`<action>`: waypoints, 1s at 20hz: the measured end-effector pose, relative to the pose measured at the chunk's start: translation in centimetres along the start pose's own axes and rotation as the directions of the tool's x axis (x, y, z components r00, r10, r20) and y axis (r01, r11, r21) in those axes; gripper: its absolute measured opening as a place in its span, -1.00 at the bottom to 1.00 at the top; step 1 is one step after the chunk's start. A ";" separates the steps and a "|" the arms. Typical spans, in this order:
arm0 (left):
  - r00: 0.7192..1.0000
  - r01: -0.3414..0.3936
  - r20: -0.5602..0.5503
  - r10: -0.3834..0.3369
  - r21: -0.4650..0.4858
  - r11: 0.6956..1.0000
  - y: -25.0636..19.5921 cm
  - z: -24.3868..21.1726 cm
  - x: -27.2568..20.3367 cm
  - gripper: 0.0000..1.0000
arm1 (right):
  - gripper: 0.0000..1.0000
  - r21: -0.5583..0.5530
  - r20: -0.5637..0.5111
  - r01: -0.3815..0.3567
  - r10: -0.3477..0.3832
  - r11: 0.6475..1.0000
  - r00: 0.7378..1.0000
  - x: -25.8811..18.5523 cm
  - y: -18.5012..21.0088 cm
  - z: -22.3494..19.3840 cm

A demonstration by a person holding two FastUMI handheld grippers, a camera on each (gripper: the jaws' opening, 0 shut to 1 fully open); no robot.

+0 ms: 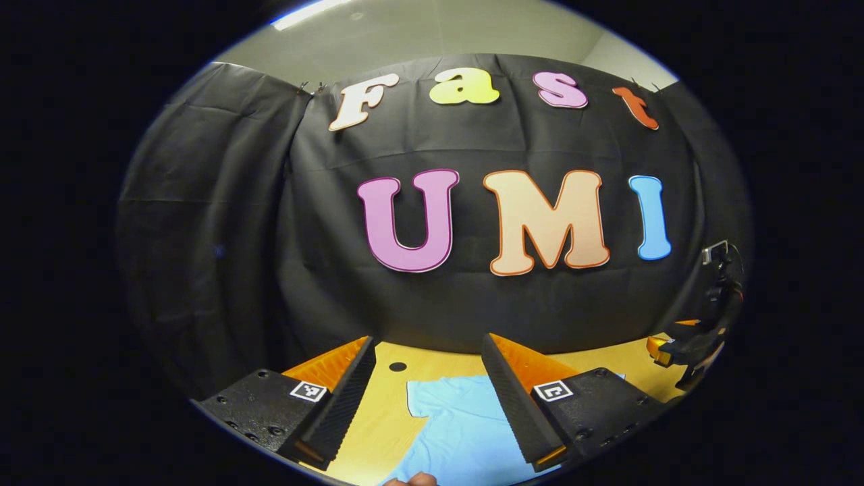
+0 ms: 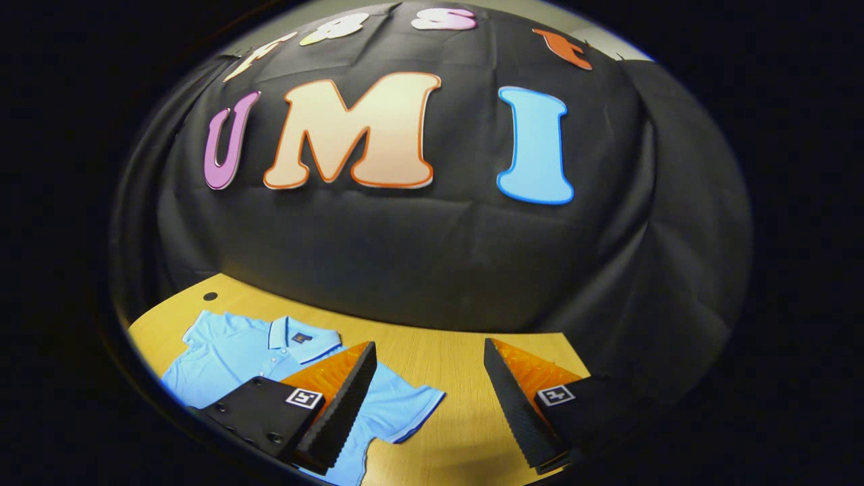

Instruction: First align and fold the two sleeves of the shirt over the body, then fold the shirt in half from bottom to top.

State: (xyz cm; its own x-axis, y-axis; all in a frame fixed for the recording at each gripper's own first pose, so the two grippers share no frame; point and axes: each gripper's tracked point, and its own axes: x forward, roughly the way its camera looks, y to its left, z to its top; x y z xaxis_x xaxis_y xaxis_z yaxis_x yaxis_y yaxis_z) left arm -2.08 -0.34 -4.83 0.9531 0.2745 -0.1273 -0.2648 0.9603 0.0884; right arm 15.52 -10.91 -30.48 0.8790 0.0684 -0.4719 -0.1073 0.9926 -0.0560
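A light blue polo shirt (image 2: pixel 256 354) lies flat on the wooden table (image 2: pixel 466 432), its collar (image 2: pixel 297 334) toward the cloth wall and both short sleeves spread out. My right gripper (image 2: pixel 429 345) hovers open above the shirt's near sleeve (image 2: pixel 405 408); one finger hangs over the shirt and the other over bare wood. In the left gripper view the shirt (image 1: pixel 459 425) shows between the fingers of my left gripper (image 1: pixel 428 343), which is open and holds nothing. The right gripper (image 1: pixel 688 347) appears far off at the right edge of that view.
The black cloth wall (image 2: pixel 432 256) rises right behind the table's far edge. A small round hole (image 2: pixel 210 295) sits in the tabletop near the shirt's far sleeve. A bit of a hand (image 1: pixel 413 480) shows at the bottom of the left gripper view.
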 end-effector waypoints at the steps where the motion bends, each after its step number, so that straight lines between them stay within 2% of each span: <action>1: 1.000 -0.012 -0.007 0.012 -0.001 1.000 0.0 -0.3 0.0 0.87 | 0.97 0.008 -0.028 0.001 -0.001 1.000 1.000 1.0 -0.2 -1.3; 6: 0.997 -0.043 -0.060 0.045 0.032 0.999 0.2 -1.6 -0.1 0.89 | 1.00 -0.014 -0.151 -0.001 -0.001 1.000 0.988 3.9 -0.3 -7.7; 10: 0.994 -0.059 -0.083 0.064 0.058 0.997 0.4 -2.2 0.2 0.90 | 0.99 0.010 -0.227 -0.005 0.007 1.000 0.974 6.1 0.5 -11.8; 15: 0.992 -0.065 -0.106 0.072 0.063 0.996 0.4 -2.9 0.4 0.86 | 1.00 0.069 -0.343 0.016 0.009 0.997 0.939 7.6 0.9 -16.4; 20: 0.989 -0.063 -0.132 0.071 0.059 0.996 0.1 -3.9 0.7 0.86 | 0.98 0.110 -0.412 0.014 0.033 0.994 0.911 7.8 1.8 -18.9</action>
State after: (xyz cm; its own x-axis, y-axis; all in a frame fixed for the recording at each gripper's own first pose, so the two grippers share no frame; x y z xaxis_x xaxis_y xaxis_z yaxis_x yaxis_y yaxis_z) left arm -1.99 0.18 -8.73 0.9043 0.3460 -0.2499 -0.3157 0.9363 0.1541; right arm 13.41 -10.45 -50.88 0.6056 0.0540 -0.7939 -0.0437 0.9984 0.0346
